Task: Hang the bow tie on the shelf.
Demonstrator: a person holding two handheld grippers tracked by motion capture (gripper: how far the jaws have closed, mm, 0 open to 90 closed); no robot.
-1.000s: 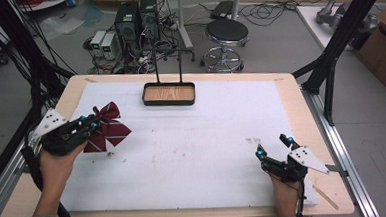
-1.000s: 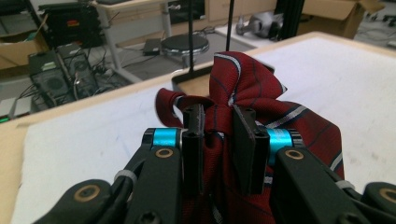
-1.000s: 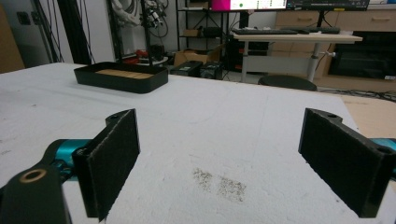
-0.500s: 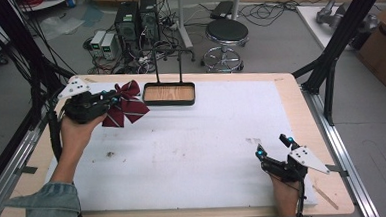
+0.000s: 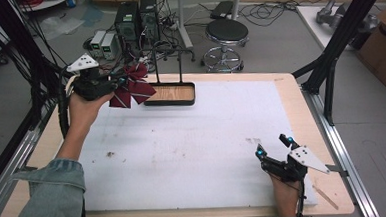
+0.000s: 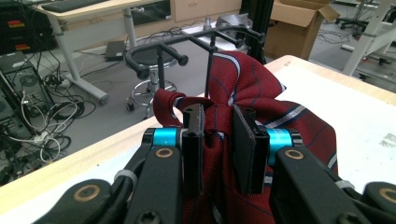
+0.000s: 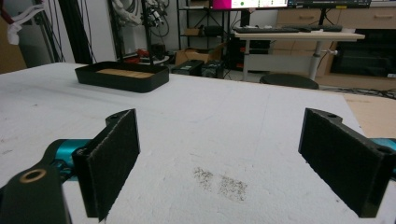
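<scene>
My left gripper (image 5: 114, 86) is shut on a dark red striped bow tie (image 5: 131, 91), held in the air at the far left of the table, just left of a black stand (image 5: 169, 93). In the left gripper view the jaws of the left gripper (image 6: 219, 126) pinch the bow tie (image 6: 275, 100) at its middle, and the stand's hanger rail (image 6: 201, 39) rises right behind it. My right gripper (image 5: 274, 144) rests open at the near right of the white mat (image 5: 192, 138). Its jaws (image 7: 233, 154) stand wide apart with nothing between them.
The stand has a black tray base with a wooden floor (image 7: 122, 74) and thin upright rods (image 5: 180, 69). A round stool (image 5: 226, 34), computers (image 5: 136, 19) and cables lie on the floor beyond the table's far edge. A cardboard box (image 5: 385, 48) sits at the far right.
My left gripper has carried the bow tie away from the near left of the mat, up and toward the far side, to just left of the stand. The right gripper has stayed put.
</scene>
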